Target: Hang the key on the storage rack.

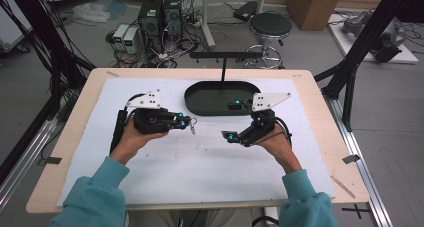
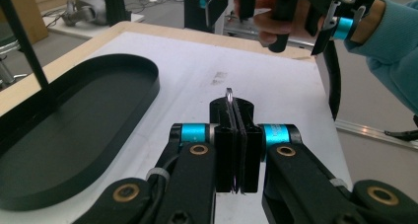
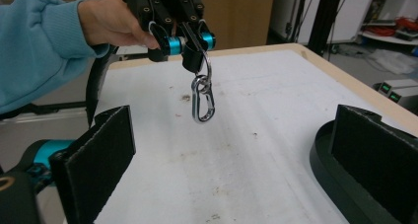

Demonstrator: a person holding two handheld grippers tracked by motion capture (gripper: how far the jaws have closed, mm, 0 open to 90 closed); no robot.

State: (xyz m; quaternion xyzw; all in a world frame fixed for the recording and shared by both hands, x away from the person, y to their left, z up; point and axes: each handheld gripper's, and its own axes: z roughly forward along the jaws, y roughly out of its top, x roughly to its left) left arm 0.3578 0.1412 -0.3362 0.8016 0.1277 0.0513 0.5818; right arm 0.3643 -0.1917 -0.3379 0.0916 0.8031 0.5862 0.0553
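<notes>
Key ring mostly buried between left gripper pads, just the top arc visible. Carabiner too small to resolve in high view.

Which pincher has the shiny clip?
The left gripper: its jaws are shut on a ring with the silver carabiner dangling below. The right gripper stands open, holding nothing.

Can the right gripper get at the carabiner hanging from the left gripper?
Probably yes: the right gripper is open, and the carabiner hangs free below the left gripper, with nothing between them.
</notes>
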